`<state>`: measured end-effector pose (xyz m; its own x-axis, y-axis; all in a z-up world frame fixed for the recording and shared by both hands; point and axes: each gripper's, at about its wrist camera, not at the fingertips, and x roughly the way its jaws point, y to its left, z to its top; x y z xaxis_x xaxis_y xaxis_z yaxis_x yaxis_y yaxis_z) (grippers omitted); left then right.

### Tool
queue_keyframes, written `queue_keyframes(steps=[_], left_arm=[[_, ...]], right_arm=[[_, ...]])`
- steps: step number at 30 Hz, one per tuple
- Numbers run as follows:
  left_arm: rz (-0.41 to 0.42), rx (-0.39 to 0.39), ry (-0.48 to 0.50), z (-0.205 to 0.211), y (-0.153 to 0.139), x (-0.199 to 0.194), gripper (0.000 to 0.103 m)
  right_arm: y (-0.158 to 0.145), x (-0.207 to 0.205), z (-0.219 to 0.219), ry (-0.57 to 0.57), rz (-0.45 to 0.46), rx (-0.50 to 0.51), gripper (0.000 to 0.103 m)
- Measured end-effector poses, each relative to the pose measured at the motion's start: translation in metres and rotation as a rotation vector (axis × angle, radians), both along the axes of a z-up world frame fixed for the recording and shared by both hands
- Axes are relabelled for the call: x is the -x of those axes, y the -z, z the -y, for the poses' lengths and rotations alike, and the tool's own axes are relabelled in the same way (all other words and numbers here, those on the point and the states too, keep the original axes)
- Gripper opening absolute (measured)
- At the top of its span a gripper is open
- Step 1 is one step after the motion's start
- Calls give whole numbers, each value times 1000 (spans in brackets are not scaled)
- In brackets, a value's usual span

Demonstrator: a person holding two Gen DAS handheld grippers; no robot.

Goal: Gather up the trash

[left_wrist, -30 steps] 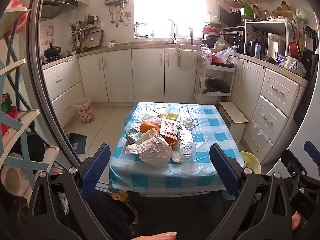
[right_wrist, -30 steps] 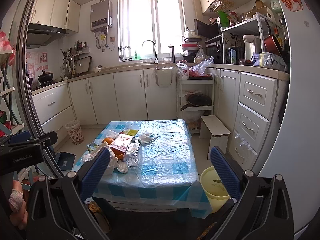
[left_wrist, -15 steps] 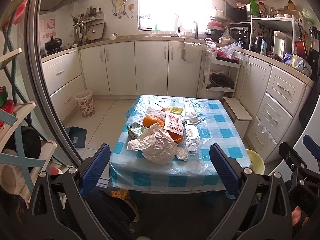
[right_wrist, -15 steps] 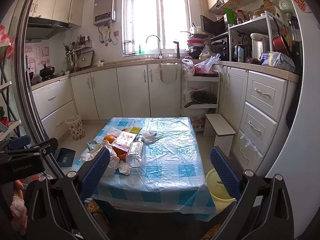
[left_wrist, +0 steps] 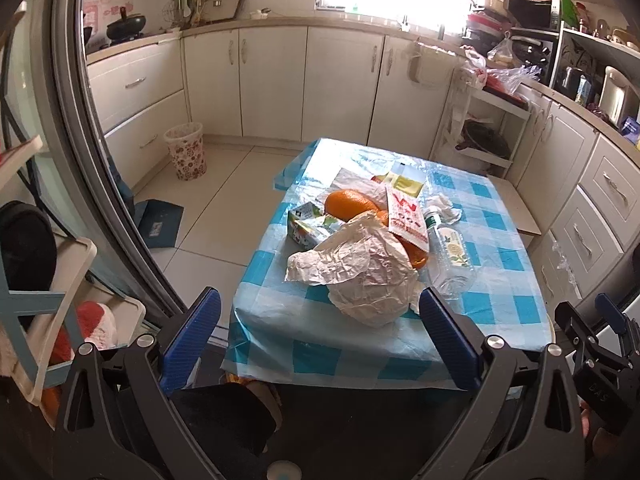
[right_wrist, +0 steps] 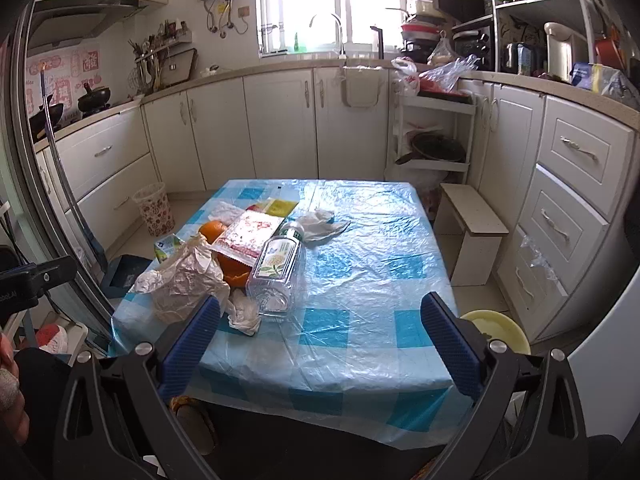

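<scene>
Approaching with left gripper [left_wrist: 318, 334] and right gripper [right_wrist: 320, 334] both spread wide, empty; best to centre on crumpled paper wrapper [left_wrist: 360, 270], mid-frame, nearest table [left_wrist: 500, 304] edge, before closing.

White cabinets [right_wrist: 280, 120], bright window [right_wrist: 304, 4], tiled floor [left_wrist: 224, 184]

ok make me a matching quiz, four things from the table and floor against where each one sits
Things:
1. bottle
2. crumpled paper
3. patterned bin
4. yellow basin

Places:
a. floor, by the left cabinets
b. lying on its side, right of the orange
c. floor, beside the table's right near corner
d. table's near left, front of the pile

Pairs: 1-b, 2-d, 3-a, 4-c
</scene>
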<state>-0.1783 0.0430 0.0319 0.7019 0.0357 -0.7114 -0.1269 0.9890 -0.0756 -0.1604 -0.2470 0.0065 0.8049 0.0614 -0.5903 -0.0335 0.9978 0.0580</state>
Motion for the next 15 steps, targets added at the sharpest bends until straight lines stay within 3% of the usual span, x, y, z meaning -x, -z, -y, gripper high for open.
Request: queue_keyframes(steps=[8, 12, 15], left_arm=[[-148, 109, -32, -15, 63, -58, 95], [-164, 216, -8, -11, 83, -79, 95], [-163, 200, -5, 1, 93, -97, 95]], right_arm=[[30, -50, -18, -61, -85, 20, 97], [41, -68, -23, -76, -109, 24, 97], [53, -84, -25, -73, -138, 17, 97]])
